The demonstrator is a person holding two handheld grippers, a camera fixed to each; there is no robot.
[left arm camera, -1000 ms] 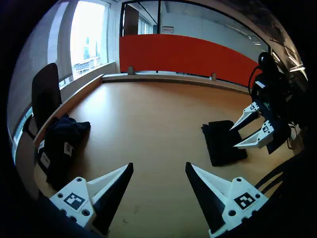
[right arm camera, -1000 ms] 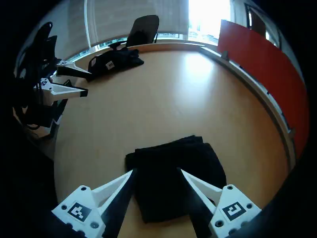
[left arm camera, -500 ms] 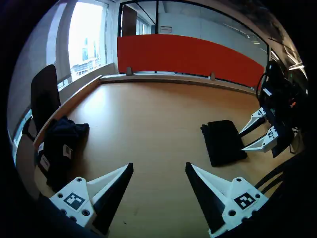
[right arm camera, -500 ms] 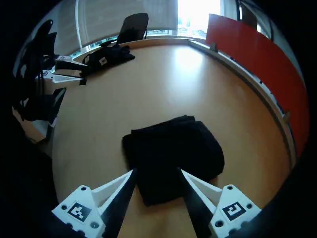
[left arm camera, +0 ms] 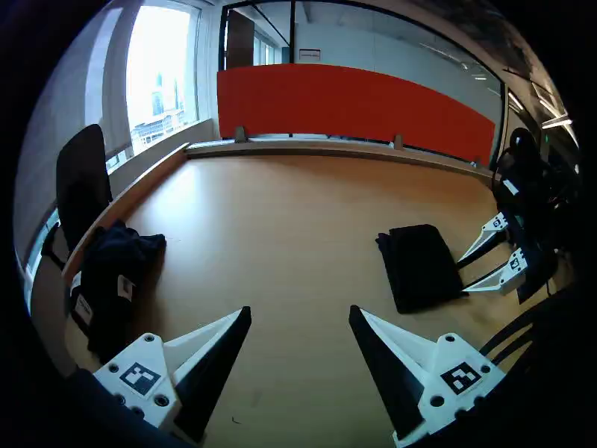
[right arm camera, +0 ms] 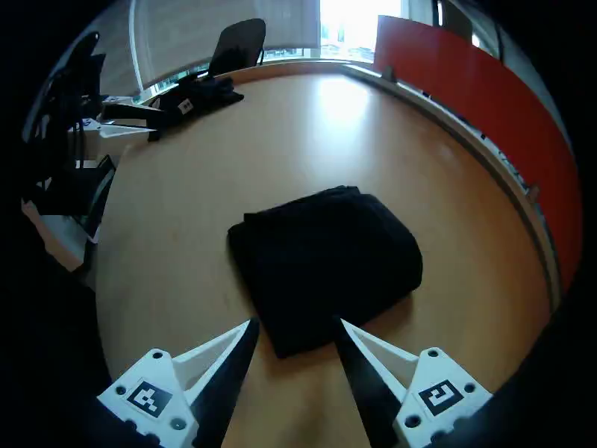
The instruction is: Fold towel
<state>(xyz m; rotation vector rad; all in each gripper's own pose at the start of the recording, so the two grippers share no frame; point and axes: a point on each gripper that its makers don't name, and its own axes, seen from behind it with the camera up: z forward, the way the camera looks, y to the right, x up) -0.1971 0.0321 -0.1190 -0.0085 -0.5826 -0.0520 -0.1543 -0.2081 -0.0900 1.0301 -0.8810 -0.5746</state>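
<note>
Towel [right arm camera: 324,265]: black, folded compact, flat by table [right arm camera: 336,149] near edge, apparently finished. Right gripper [right arm camera: 296,322]: fingers wide, empty, just beside it. Left gripper [left arm camera: 299,309]: wide, empty, well apart.

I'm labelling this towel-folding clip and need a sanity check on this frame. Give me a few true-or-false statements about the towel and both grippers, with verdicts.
1. The folded black cloth towel lies flat on the light wooden table. True.
2. The right gripper is shut on the towel. False: its jaws stand open at the towel's near edge, clamping nothing.
3. The left gripper grips a towel corner. False: it is open over bare table, apart from the towel.
4. A long red partition panel stands along the table's far edge. True.
</note>
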